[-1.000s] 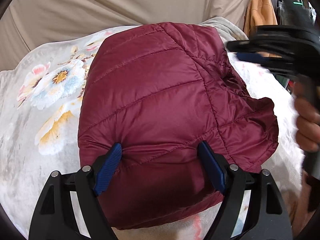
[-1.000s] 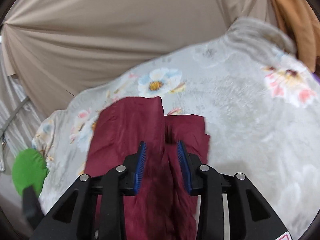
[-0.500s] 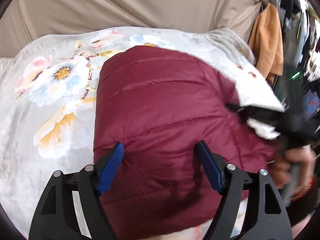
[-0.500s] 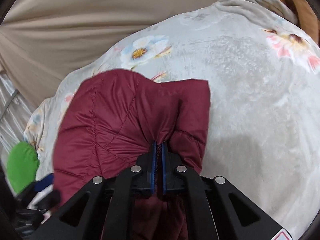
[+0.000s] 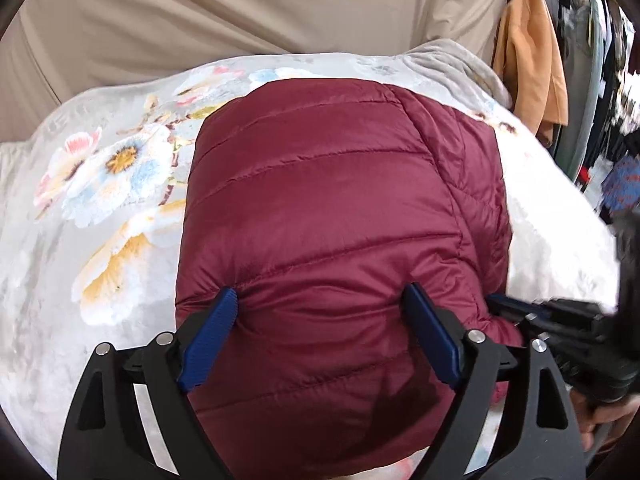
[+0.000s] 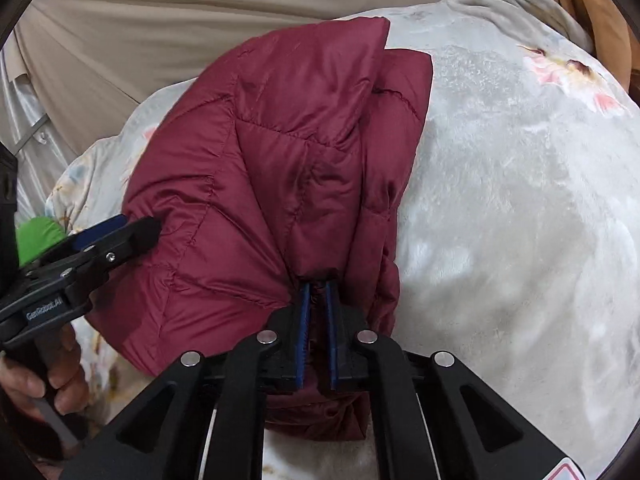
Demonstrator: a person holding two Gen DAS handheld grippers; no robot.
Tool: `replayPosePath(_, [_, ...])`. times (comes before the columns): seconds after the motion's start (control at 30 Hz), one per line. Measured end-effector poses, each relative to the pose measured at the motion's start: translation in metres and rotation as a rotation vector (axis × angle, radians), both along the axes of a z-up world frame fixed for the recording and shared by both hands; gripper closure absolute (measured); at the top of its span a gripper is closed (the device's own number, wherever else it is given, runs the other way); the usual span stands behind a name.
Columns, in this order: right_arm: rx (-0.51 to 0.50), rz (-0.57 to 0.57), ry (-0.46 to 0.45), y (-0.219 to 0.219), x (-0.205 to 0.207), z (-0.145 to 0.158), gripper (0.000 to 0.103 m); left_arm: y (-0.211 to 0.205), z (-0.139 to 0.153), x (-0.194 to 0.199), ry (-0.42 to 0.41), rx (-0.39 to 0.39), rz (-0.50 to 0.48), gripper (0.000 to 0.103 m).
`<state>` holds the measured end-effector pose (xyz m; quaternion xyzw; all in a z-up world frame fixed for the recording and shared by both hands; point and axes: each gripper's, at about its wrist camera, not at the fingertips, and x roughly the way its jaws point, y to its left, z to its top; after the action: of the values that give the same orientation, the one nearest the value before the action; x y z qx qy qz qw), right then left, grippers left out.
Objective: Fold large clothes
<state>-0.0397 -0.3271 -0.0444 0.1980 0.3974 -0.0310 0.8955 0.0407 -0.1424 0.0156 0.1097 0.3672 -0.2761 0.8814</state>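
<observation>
Two grippers are working on a dark red quilted jacket [image 5: 332, 216] that is lying folded into a thick bundle on a pale grey blanket printed with flowers [image 5: 100, 184].

Nearest in the left wrist view, the left gripper [image 5: 324, 332] is pointing down at the near part of the bundle. Its blue-padded jaws are standing wide and are opening, with the padded fabric bulging up between them. Both pads are lying against the cloth, one at the bundle's left edge and one further right, but they are not squeezing it.

Nearest in the right wrist view, the right gripper [image 6: 319, 312] is pressed nearly together and is pinching a gathered tuck of the jacket [image 6: 280, 152] at its near right edge. The fabric is puckering into creases that are fanning away from the pinch point. A flap of the jacket is hanging below the jaws toward the bottom of the frame.

In that same view the left gripper [image 6: 116, 232] is reaching in from the left edge against the bundle's left side, and the person's left hand [image 6: 44, 384] is wrapping around its handle. In the left wrist view the right gripper [image 5: 504, 306] is showing at the right edge, touching the bundle's right side, with a bit of the right hand [image 5: 600, 420] below it.

Further out, the blanket is spreading around the jacket on all sides. Behind it a beige cloth backdrop [image 5: 240, 16] is hanging in folds. At the far right, an orange-brown garment [image 5: 532, 64] is hanging beside other dark clothes.
</observation>
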Motion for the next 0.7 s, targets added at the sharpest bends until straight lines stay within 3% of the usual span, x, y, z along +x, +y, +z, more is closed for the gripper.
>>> replayPosePath(0.1, [0.012, -0.042, -0.060, -0.008, -0.012, 0.031, 0.097, 0.002, 0.000, 0.002, 0.007, -0.003, 0.014, 0.020])
replayPosePath(0.2, [0.043, 0.024, -0.123, -0.006, -0.024, 0.049, 0.097, 0.003, 0.000, 0.002, 0.007, -0.001, 0.021, 0.020])
replayPosePath(0.33, [0.019, 0.055, 0.011, 0.002, -0.004, 0.007, 0.103, 0.000, 0.000, 0.001, 0.003, 0.003, 0.019, 0.019])
replayPosePath(0.43, [0.053, 0.027, 0.005, -0.003, 0.000, 0.019, 0.103, -0.004, -0.001, 0.000, -0.012, 0.025, 0.026, 0.018])
replayPosePath(0.5, [0.034, 0.002, -0.095, -0.011, 0.000, 0.051, 0.100, -0.003, -0.001, 0.002, -0.003, 0.015, 0.032, 0.017])
replayPosePath(0.57, [0.055, -0.020, -0.146, -0.022, 0.005, 0.066, 0.090, -0.004, -0.001, 0.002, -0.002, 0.014, 0.035, 0.017])
replayPosePath(0.63, [0.103, -0.046, -0.158, -0.037, 0.020, 0.064, 0.081, -0.004, -0.001, 0.001, -0.006, 0.016, 0.034, 0.017])
replayPosePath(0.7, [0.126, -0.049, -0.123, -0.048, 0.034, 0.054, 0.081, -0.004, -0.001, 0.001, -0.005, 0.015, 0.037, 0.017])
